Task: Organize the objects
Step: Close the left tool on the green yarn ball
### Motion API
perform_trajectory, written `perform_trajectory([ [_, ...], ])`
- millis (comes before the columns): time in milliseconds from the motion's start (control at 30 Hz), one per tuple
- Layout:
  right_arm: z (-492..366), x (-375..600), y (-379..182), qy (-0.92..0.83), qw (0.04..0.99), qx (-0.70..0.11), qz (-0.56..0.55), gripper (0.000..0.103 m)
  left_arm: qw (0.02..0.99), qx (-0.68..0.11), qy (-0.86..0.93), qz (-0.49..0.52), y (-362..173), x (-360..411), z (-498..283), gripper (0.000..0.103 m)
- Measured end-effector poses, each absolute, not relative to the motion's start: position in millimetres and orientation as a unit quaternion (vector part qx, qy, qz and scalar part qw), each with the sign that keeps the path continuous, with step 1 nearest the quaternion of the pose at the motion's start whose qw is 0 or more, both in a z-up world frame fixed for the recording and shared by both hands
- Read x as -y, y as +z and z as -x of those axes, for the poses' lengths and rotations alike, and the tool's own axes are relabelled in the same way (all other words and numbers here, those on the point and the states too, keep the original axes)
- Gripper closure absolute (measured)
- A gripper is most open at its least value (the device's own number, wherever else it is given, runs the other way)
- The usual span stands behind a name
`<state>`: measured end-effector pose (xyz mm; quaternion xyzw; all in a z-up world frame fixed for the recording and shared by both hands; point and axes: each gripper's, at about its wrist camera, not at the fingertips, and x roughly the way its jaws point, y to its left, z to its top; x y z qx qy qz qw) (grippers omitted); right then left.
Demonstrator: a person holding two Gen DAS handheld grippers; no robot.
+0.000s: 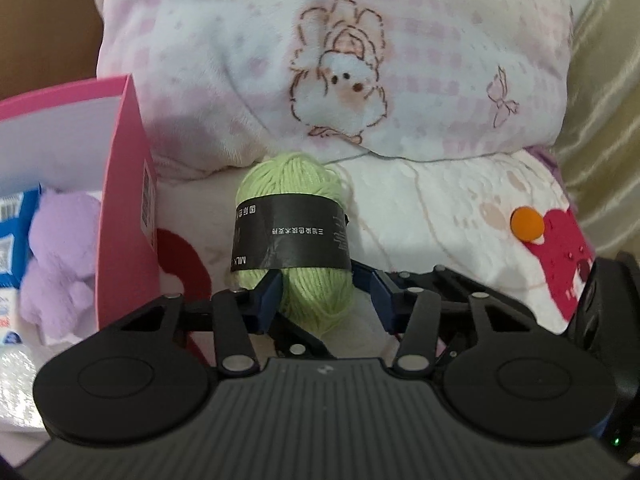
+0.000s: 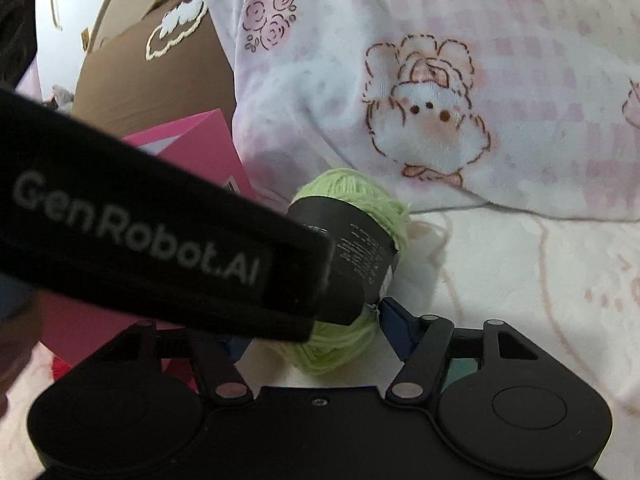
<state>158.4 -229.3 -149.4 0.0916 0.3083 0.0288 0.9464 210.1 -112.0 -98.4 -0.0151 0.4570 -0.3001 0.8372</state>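
Green yarn ball (image 1: pixel 294 232) with a black paper band lies on the white blanket (image 1: pixel 440 208), beside the pink box (image 1: pixel 124 208). Left gripper (image 1: pixel 324 296) brackets its near end, jaws apart, pads not visibly pressing. Right gripper (image 2: pixel 312 332) likewise straddles it, partly hidden. Risk: soft yarn compresses and slips; two grippers may collide.

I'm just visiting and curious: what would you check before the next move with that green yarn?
1. Yarn inside left tool: ok.
2. Both left pads on yarn: not ok, gap on one side.
3. Right tool grip: cannot tell, one finger hidden.
4. Tools apart: not ok, both crowd the yarn.
5. Room in box: cannot tell; plush already there.
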Motion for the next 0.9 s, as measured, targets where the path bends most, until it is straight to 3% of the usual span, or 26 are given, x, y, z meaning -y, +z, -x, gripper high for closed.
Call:
perform_trajectory([
  [233, -163.1, 232.2, -156.2, 0.027, 0.945, -0.314, -0.085, 0.034, 0.831, -0.462, -0.31, 0.025, -106.3, 116.9, -210.7, 0.066],
  [367, -153.4, 228.6, -150.2, 0.032, 0.949, -0.306, -0.065, 0.048, 0.842, -0.443, -0.308, 0.009, -105.5, 121.3, -200.0, 0.067],
  [500, -144.0, 229.6, -148.0, 0.034, 0.949, -0.306, -0.066, 0.052, 0.831, -0.452, -0.321, 0.051, -104.3, 113.2, -196.3, 0.068],
  [900, -108.6, 231.5, -126.2, 0.034, 0.948, -0.307, -0.076, 0.054, 0.821, -0.45, -0.346, 0.058, -83.7, 110.8, -159.5, 0.068],
])
